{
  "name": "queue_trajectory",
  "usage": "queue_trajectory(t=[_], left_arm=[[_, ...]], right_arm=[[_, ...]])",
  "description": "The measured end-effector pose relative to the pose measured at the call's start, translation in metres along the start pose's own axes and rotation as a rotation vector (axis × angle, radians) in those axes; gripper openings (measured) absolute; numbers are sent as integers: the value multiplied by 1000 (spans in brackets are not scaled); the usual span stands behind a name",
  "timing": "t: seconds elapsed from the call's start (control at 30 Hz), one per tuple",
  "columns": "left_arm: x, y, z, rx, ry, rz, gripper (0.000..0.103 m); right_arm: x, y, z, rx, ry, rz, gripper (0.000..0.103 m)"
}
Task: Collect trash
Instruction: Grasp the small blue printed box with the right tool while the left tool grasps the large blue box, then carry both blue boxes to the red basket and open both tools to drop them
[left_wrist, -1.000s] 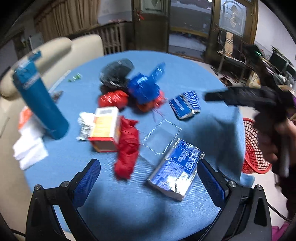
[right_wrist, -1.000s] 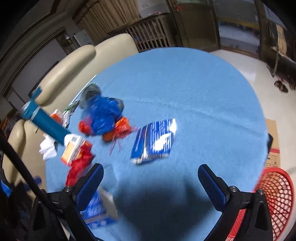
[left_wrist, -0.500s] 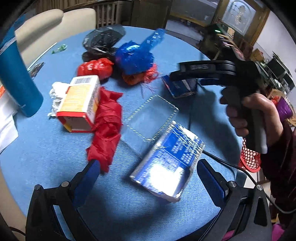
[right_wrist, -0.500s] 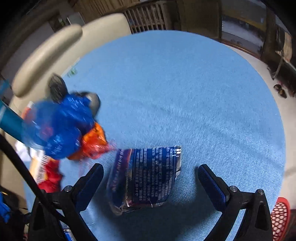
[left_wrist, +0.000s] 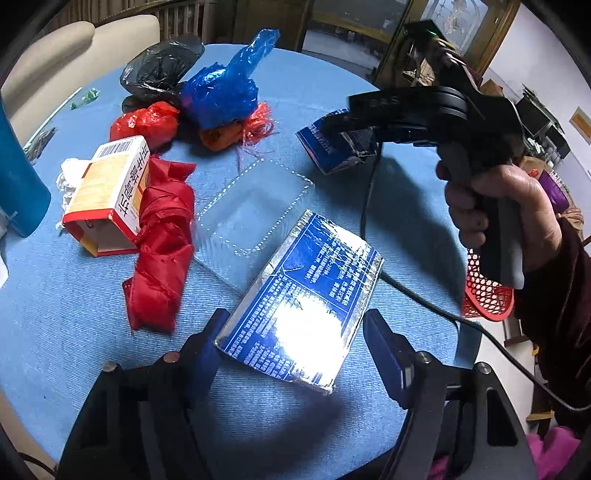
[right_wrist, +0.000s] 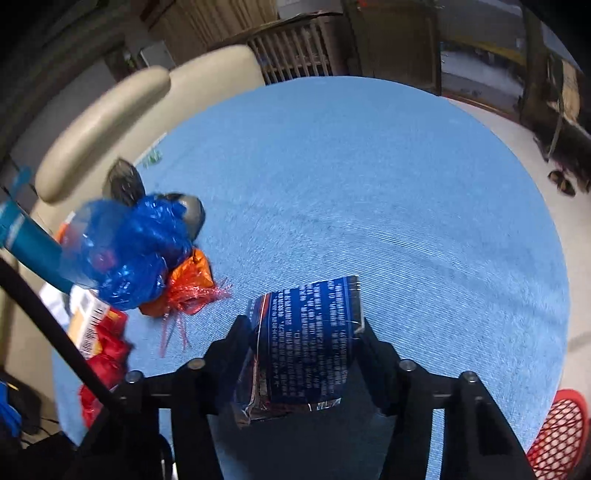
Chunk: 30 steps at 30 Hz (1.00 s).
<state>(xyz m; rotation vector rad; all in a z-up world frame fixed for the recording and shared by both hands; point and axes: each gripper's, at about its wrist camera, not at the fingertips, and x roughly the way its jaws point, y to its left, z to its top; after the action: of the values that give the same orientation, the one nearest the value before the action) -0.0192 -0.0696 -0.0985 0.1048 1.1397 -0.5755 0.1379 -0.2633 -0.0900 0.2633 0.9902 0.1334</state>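
Left wrist view: the left gripper (left_wrist: 295, 339) brackets, fingers apart, a blue foil packet (left_wrist: 301, 314) on the round blue-clothed table (left_wrist: 55, 332), cream sofa (left_wrist: 55, 48) behind. Right wrist view: the right gripper (right_wrist: 304, 332) clamps a second foil packet (right_wrist: 306, 347) above the cloth; a red basket (right_wrist: 561, 432) sits below the table's edge.

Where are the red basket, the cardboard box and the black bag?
red basket (left_wrist: 487, 295), left wrist view, on its mesh wall
cardboard box (left_wrist: 110, 184), left wrist view, on its top face
black bag (left_wrist: 159, 72), left wrist view, on its crumpled middle
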Motion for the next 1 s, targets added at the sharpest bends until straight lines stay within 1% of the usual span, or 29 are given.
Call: queue_trajectory(t=[0.1,0.2,0.27,0.33,0.4,0.47,0.5,0.53,0.57,0.63,0.73,0.83,0.9,0.93,1.0], left_arm=[[-4,-1,-2,12,-13,-19,71],[-14,-7,-5,52,-36,-19,69],[-21,-10,-7,77,-51,-16,68],[-27,-12,-9,99,-63,-12,68],[-32,-17,-11,122,-72,-9,68],[-34,-17,-14,132,-67,-9,68],[-23,-15,-9,132,-64,-6,68],[-25,-14,-10,131,-65,-2,68],[-25,-13,-9,129,-67,-1,68],[-26,-13,-9,126,-76,-3,68],[-33,-12,-12,128,-83,-7,68],[-42,-12,-16,146,-99,-14,68],[-50,-10,-18,152,-116,-17,68],[-55,-7,-18,150,-125,-16,68],[-61,-2,-18,140,-139,-5,68]], right_arm=[[-12,-12,-6,26,-13,37,53],[-27,-29,-21,64,-13,90,51],[-40,-40,-29,101,-20,136,42],[-49,-47,-36,137,-31,166,39],[-50,-49,-43,154,-37,169,39],[-58,-55,-50,156,-44,147,40],[-57,-57,-52,155,-44,142,41],[-59,-60,-54,158,-40,157,55],[-64,-64,-55,164,-37,182,74],[-73,-67,-53,149,-73,189,82],[-86,-57,-45,34,-120,169,84],[-83,-27,-26,-170,-121,139,85],[-76,-11,-16,-283,-90,145,86],[-67,-1,-8,-352,-50,149,86],[-51,10,1,-418,14,161,86]])
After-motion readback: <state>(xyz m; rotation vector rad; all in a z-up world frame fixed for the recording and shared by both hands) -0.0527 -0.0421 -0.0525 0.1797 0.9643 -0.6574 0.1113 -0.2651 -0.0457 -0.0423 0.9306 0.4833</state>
